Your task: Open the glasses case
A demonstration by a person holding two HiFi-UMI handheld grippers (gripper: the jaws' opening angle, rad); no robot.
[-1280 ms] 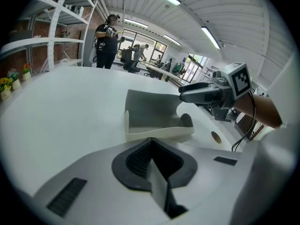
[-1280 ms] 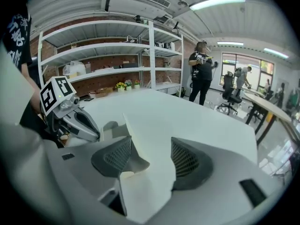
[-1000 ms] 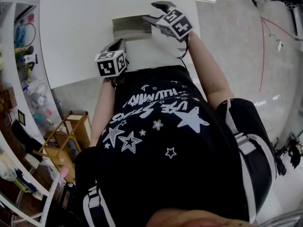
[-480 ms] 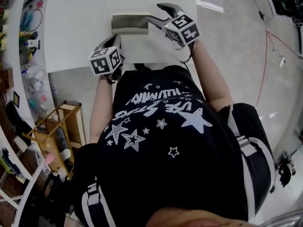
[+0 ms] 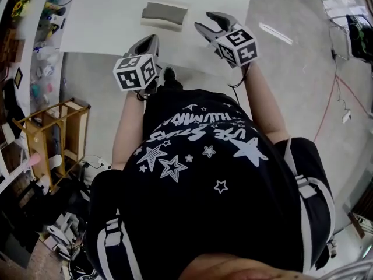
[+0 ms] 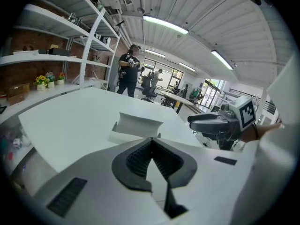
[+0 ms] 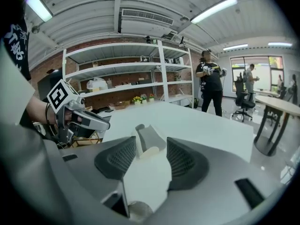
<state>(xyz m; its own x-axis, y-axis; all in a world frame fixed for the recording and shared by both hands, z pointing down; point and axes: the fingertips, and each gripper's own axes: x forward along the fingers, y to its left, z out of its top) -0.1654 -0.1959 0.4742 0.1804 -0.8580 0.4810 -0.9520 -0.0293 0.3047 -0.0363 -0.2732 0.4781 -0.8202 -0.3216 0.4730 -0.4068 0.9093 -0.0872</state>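
Case: your glasses case (image 5: 165,15) lay open on the table (image 5: 105,16); task looked done.
Left tongs (image 5: 152,38): pressed together, empty.
Right tongs (image 5: 208,21): spread, closing on nothing, clear of it.

Glasses case (image 5: 165,14) was recorded in the upper centre of the head view, lying on the white table (image 5: 99,16) with its long side running across the frame, slightly slanted. A grey outer shell and a paler inside were noted. The case was found open: the lid (image 6: 139,123) was seen standing upright behind the shallow base (image 6: 123,137), centre frame in the left gripper view.
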